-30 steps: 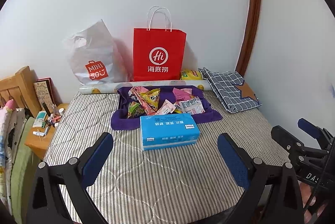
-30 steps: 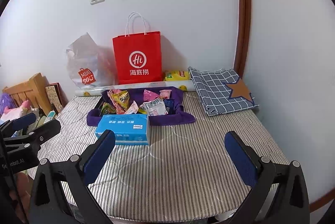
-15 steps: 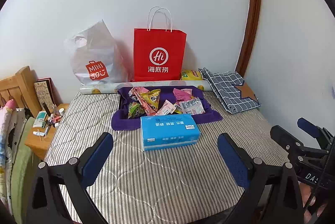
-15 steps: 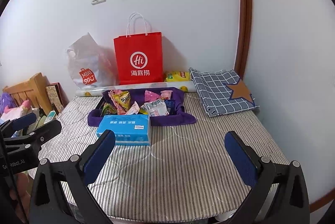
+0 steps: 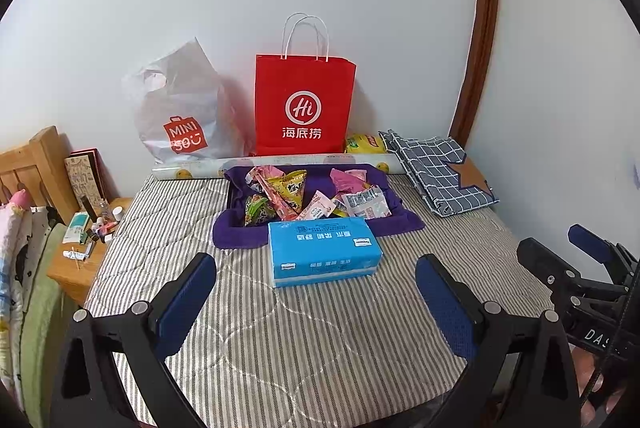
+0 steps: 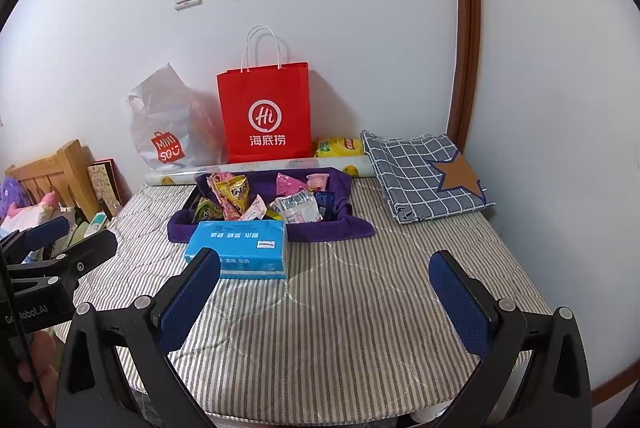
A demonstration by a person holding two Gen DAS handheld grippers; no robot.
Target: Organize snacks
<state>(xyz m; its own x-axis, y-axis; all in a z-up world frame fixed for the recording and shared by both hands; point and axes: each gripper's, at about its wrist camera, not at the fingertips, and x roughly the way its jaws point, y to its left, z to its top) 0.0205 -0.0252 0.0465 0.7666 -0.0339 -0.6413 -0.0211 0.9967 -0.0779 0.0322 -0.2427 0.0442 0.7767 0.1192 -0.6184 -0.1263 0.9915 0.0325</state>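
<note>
Several snack packets [image 5: 292, 194] [image 6: 240, 198] lie heaped in a tray lined with purple cloth [image 5: 236, 234] [image 6: 348, 228] at the far middle of the striped mattress. A blue tissue pack [image 5: 322, 250] [image 6: 240, 248] lies just in front of the tray. My left gripper [image 5: 316, 302] hovers open over the near mattress, well short of the tissue pack, holding nothing. My right gripper [image 6: 324, 302] is open and empty too, to the right of the tissue pack. Each gripper shows at the edge of the other's view: the right gripper [image 5: 568, 268], the left gripper [image 6: 64, 248].
A red paper bag [image 5: 305, 106] [image 6: 266, 116] and a white plastic bag [image 5: 180, 112] [image 6: 168, 124] lean on the back wall behind a paper roll [image 5: 280, 162]. A folded checked cloth [image 5: 436, 172] [image 6: 424, 174] lies far right. A wooden nightstand [image 5: 84, 260] with small items stands left.
Both views have crept slightly forward and down toward the tray. Nothing on the mattress has moved, and both grippers have stayed open.
</note>
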